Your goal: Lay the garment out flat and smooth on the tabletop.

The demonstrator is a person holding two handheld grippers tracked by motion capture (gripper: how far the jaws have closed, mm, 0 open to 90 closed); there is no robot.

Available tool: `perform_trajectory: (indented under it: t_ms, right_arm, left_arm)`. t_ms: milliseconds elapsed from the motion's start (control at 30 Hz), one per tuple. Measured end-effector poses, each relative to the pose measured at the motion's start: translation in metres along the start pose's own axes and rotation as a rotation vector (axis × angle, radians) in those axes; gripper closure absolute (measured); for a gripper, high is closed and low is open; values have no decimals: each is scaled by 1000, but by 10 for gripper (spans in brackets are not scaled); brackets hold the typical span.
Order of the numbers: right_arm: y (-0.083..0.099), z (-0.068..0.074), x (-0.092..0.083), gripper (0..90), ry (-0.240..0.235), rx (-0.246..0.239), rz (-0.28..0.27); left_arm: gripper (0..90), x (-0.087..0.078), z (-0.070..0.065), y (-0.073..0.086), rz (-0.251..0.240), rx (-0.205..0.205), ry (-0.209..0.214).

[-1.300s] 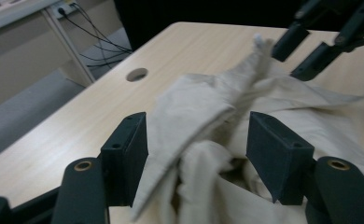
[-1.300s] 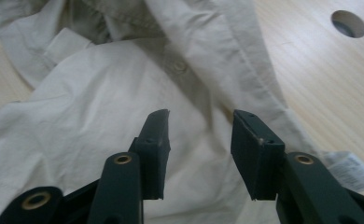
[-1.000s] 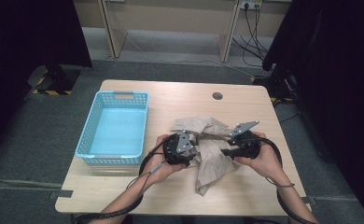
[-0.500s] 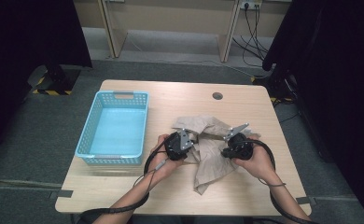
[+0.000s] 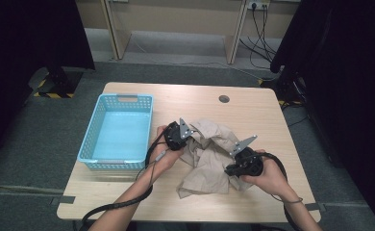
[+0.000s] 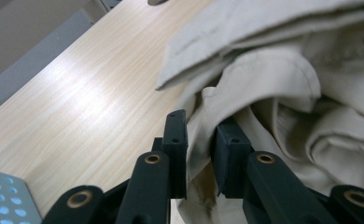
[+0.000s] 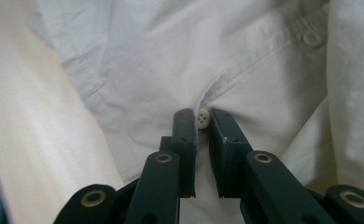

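A crumpled beige shirt [image 5: 209, 156] lies in the middle of the wooden table [image 5: 185, 98]. My left gripper [image 5: 192, 138] is at the shirt's left edge. In the left gripper view its jaws [image 6: 201, 135] have just been closing and now pinch a fold of the shirt [image 6: 283, 93]. My right gripper [image 5: 229, 169] is at the shirt's right side. In the right gripper view its jaws [image 7: 202, 122] have just closed and clamp the shirt [image 7: 171, 56] at a white button [image 7: 203, 117] on the placket.
A light blue plastic basket [image 5: 92, 139] stands empty at the table's left side, close to my left hand. A round cable hole [image 5: 224, 98] sits near the far edge. Dark curtains and table legs stand beyond the table.
Both grippers' jaws have closed onto the shirt. My left hand has moved away from me and slightly left. My right hand has drawn nearer to me, and the cloth between them has spread.
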State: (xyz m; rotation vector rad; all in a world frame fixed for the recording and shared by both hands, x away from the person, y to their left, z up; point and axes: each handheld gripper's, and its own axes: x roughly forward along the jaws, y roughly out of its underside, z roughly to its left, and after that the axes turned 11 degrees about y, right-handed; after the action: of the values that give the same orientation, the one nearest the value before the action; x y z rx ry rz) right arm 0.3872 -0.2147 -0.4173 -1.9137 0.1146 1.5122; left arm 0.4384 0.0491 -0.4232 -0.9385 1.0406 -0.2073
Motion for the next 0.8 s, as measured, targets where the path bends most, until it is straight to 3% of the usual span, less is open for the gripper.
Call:
perform_trajectory:
  t_ms: [100,167,300,400,467,633,733,800]
  right_arm:
    - [-3,3,-7,791,5,-31,-23]
    - [-8,3,-17,716,27,-23,-80]
    - [-28,-2,-35,639,128,-21,-156]
    - [-46,-7,-42,561,236,-35,-202]
    - [-58,-10,-43,529,273,-38,-225]
    - [-85,-14,-26,514,329,-93,-190]
    - [-95,-12,-14,583,353,-130,-165]
    - [-100,-11,-8,657,341,-153,-145]
  left_arm:
    - [722,-2,-6,-3,-26,33,43]
    - [642,-2,-11,-4,-47,57,67]
    - [486,1,-18,-8,-62,92,84]
    - [438,5,-18,-10,-53,100,89]
    - [438,7,-18,-11,-47,108,92]
    - [507,11,-15,-11,-32,128,102]
    - [572,15,-14,-12,-31,133,111]
    - [613,16,-15,-12,-26,140,116]
